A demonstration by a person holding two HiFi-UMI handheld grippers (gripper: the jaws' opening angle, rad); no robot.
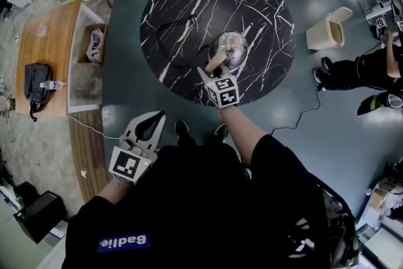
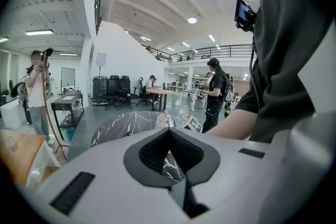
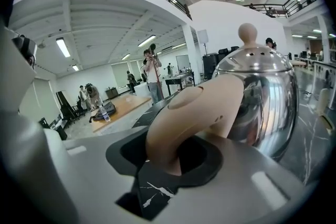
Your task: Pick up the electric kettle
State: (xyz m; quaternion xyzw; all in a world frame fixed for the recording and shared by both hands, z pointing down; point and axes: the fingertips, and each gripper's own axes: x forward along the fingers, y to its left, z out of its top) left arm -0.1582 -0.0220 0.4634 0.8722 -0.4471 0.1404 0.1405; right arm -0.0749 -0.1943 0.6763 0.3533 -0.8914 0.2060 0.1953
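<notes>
Steel kettle (image 1: 230, 48) with a mirror-bright round body is sitting a little right of the middle of a round black table (image 1: 182, 3) veined in white. It is standing upright, its beige knob (image 3: 248, 32) topping the lid and its spout (image 1: 247, 29) pointing away from the person. A black cord (image 1: 173, 28) is looping across the tabletop from the kettle's base toward the left. The curved beige handle (image 1: 216, 62) is facing the person.

The right gripper (image 1: 211, 71) is reaching over the near edge of the table, and its jaws are standing partway open around the handle. In the right gripper view the handle is dipping into the dark padded hollow between them, with a dark gap showing on either side, so the pads are not pressing on it.

The left gripper (image 1: 151, 126) is hanging off the table, near the person's body, with its jaws meeting at the tips and nothing between them.

Grey-blue floor is surrounding the table. A cream bin (image 1: 327, 31) is standing to the right, and beyond it another person (image 1: 359, 72) in dark clothes is sitting at the frame's edge. On the left, a wooden platform (image 1: 47, 53) is holding a dark bag (image 1: 34, 85) and a bottle (image 1: 53, 84).
</notes>
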